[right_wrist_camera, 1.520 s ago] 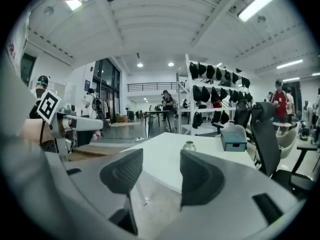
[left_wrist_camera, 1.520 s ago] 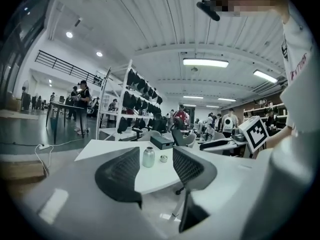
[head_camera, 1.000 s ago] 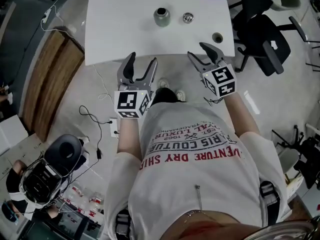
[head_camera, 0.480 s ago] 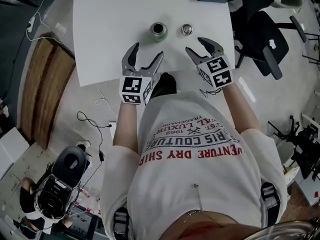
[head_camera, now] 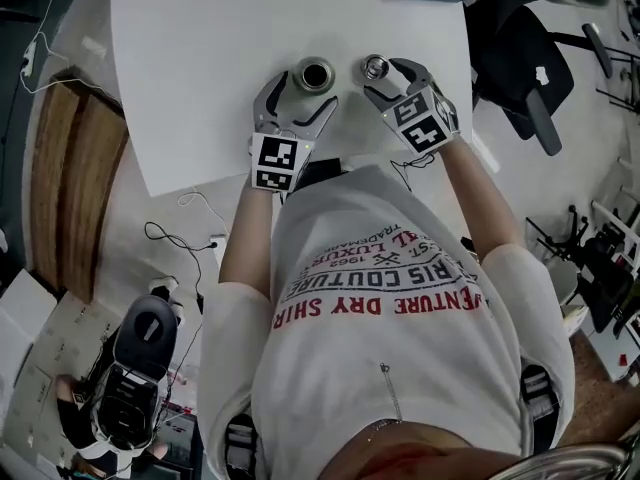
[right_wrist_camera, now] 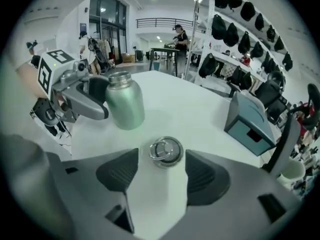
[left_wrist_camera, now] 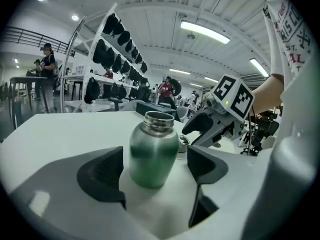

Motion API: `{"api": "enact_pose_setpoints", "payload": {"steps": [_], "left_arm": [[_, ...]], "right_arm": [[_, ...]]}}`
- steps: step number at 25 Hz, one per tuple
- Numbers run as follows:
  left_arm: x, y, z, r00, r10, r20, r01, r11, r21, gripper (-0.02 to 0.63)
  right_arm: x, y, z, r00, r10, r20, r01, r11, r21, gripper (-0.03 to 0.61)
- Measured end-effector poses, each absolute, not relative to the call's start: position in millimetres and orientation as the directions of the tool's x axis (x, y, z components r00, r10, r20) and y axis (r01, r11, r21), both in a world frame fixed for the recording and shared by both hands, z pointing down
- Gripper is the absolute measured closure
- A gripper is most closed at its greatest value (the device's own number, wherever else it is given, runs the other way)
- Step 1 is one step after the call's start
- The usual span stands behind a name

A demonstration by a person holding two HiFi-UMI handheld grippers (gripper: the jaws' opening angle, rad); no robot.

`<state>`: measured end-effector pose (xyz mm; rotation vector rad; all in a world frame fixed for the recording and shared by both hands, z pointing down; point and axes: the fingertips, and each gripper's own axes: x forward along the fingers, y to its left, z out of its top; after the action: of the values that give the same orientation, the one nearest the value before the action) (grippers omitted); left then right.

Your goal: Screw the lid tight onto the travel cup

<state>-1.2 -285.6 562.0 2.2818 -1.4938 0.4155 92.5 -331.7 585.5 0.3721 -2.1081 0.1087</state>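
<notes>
Green steel travel cup point(head_camera: 313, 74) pictured uncapped and upright on the white table point(head_camera: 200, 68), bracketed at left by the left gripper point(head_camera: 303, 93), jaws just widened and standing apart on either side of the cup's body without pressing it. Just to the right, round metal lid point(head_camera: 375, 65) with a ring on top, lying flat on the table close beside the cup, framed by the right gripper point(head_camera: 383, 76), jaws likewise just opened and clear of the lid's rim.
</notes>
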Motion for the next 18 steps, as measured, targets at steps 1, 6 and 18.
{"api": "enact_pose_setpoints", "payload": {"steps": [1, 6, 18], "left_arm": [[0.2, -289.0, 564.1, 0.398, -0.803, 0.444, -0.916, -0.37, 0.151, 0.227], [1.1, -303.6, 570.3, 0.432, -0.788, 0.439, -0.9, -0.409, 0.151, 0.227], [4.6, -309.0, 572.2, 0.511, -0.785, 0.349, -0.853, -0.513, 0.096, 0.23]], "right_arm": [[92.1, -335.1, 589.6, -0.488, -0.219, 0.845, -0.306, 0.949, 0.069, 0.314], [84.7, -347.0, 602.9, -0.466, -0.204, 0.861, -0.338, 0.94, 0.04, 0.314], [77.9, -349.5, 616.9, -0.44, -0.206, 0.874, -0.337, 0.94, 0.052, 0.316]]}}
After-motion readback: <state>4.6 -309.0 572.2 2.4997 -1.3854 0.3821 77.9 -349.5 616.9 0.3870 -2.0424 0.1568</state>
